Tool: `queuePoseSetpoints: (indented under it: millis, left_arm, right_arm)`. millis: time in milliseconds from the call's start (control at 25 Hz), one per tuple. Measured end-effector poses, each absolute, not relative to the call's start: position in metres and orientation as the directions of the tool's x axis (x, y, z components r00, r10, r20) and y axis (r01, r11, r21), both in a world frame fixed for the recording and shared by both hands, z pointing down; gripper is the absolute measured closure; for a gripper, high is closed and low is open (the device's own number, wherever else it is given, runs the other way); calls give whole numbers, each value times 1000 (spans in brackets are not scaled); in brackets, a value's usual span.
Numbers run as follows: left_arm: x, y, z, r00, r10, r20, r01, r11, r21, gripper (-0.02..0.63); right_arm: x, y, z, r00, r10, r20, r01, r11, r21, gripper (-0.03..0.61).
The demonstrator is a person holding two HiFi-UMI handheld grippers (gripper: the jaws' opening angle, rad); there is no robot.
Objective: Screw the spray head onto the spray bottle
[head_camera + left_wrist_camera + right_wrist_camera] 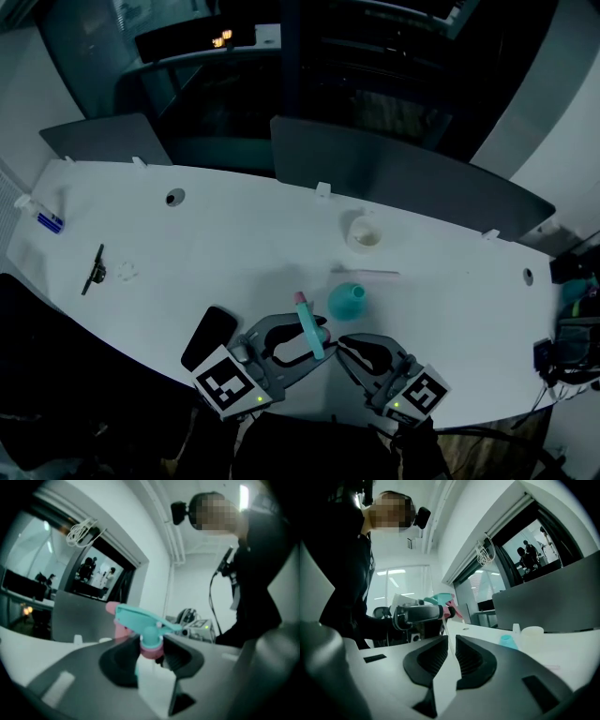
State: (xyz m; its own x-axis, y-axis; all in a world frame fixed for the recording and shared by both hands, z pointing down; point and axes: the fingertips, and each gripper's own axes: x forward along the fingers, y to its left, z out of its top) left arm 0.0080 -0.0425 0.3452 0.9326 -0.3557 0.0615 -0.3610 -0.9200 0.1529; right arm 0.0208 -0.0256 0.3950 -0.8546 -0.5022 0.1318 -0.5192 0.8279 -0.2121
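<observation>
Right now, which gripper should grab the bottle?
Right. The right gripper sits right beside the bottle, while the left gripper already holds the spray head.

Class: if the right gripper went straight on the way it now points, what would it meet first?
Most likely the spray head held in the left gripper, close ahead of the right gripper. The teal bottle stands off to its right. Depth is uncertain.

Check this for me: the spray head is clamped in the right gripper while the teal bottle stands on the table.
Wrong gripper. The spray head is clamped in the left gripper, as the left gripper view shows. The teal bottle does stand on the table.
</observation>
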Motion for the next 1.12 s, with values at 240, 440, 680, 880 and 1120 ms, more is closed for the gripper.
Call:
queuePoseSetpoints:
  millis: [240,440,680,880,1120]
  left_arm:
    - [-18,-58,367,807,-529,262,-515,-848,-125,463]
    - [-25,-58,391,766,-557,321,-559,-824,-96,463]
    - [-28,-58,396,744,-584,325,-597,-799,-70,463]
    - [-36,-60,387,730,-615,299,-628,-776,-63,463]
    - [-48,-77,331,726,-673,141,-684,-728,51,463]
  right_arm:
    - [62,-49,419,-723,-663,194,-690,706,-157,500]
    - [79,-71,455,-604,-744,285,-788,612,-72,250]
    - [67,-108,510,-539,-736,411,-807,591,-1,172]
    - [56,-130,532,-505,-729,461,-814,580,26,173]
    - [46,-120,538,-553,-680,482,-761,647,39,178]
